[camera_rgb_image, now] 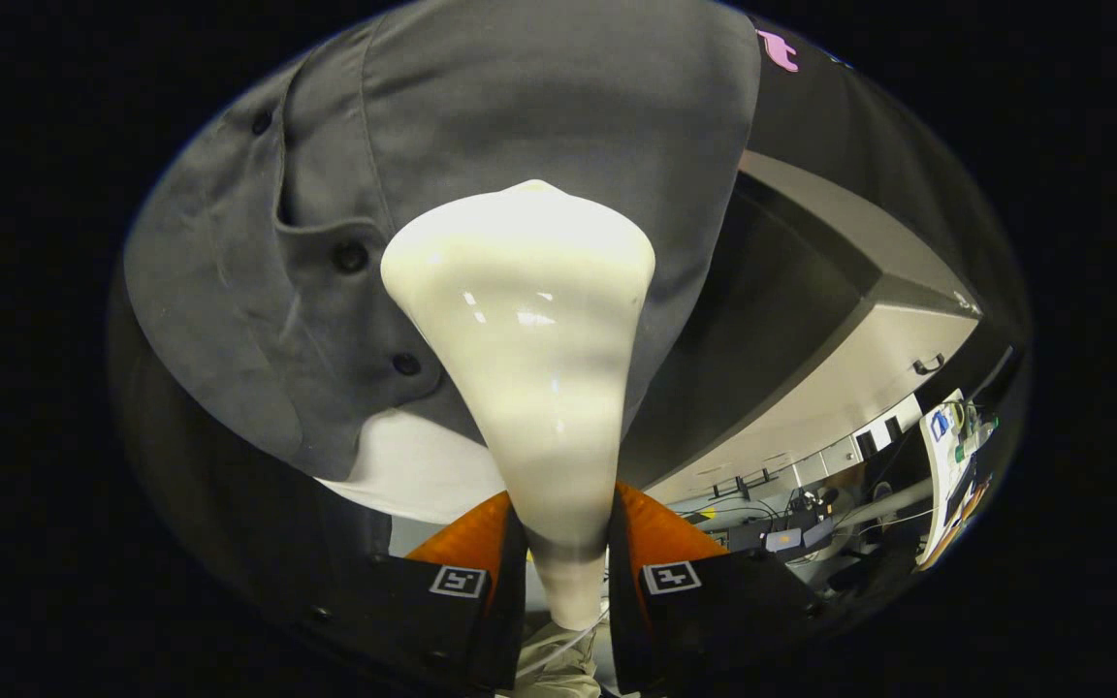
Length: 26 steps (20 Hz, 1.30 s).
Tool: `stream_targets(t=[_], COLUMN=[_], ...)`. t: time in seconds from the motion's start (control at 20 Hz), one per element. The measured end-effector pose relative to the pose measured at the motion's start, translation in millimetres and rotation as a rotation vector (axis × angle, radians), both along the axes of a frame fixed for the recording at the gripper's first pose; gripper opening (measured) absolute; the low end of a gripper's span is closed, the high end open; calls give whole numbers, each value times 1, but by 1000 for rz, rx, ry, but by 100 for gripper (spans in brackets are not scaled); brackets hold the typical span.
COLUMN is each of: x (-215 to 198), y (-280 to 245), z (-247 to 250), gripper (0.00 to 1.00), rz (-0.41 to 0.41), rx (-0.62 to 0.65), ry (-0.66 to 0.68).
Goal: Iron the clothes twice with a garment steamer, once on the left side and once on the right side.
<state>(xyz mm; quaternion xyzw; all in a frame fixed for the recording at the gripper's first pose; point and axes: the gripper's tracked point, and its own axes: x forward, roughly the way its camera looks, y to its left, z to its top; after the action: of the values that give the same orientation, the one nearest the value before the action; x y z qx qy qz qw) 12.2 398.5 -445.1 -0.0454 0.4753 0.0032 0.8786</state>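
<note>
A cream-white garment steamer head (525, 359) rises from between my two fingers and widens toward its top. My gripper (566, 557) is shut on the steamer's narrow handle, one finger (481, 553) pressing on each side. Just beyond the head hangs a dark grey buttoned shirt (481, 145), with its button placket (350, 257) to the left of the head. The wide face of the steamer points at the shirt's right half, close to the cloth; whether it touches cannot be made out. A white layer (413, 465) peeks out under the shirt's hem.
To the right of the shirt is the booth's black cloth wall (869, 165) and a pale ceiling (869, 378). Farther right, a room with desks and equipment (801, 528) is visible. A thin hose or cord (568, 645) trails below the handle.
</note>
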Motion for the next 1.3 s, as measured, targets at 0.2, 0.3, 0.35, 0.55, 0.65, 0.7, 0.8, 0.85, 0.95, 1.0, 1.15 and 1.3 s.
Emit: stream_targets(t=[0.2,0.3,0.35,0.55,0.65,0.7,0.8,0.85,0.95,1.0,1.15,1.3], x=[-11,-16,-18,-28,-33,-33,-34,-34,-36,-37,-43,-45], y=[1,2,4,8,7,8,5,4,3,2,-1,3], z=[-30,-42,-46,-63,-66,-66,-62,-62,-56,-55,-40,-22], gripper=[45,45,45,45,45,45,45,45,45,45,45,45], rz=[-6,-10,-10,-15,-18,-18,-23,-26,-45,-57,-77,-99], rx=[-8,-10,-12,-8,-2,-1,-2,-3,-3,-1,2,19], ry=[53,77,88,126,133,136,131,129,118,110,90,60])
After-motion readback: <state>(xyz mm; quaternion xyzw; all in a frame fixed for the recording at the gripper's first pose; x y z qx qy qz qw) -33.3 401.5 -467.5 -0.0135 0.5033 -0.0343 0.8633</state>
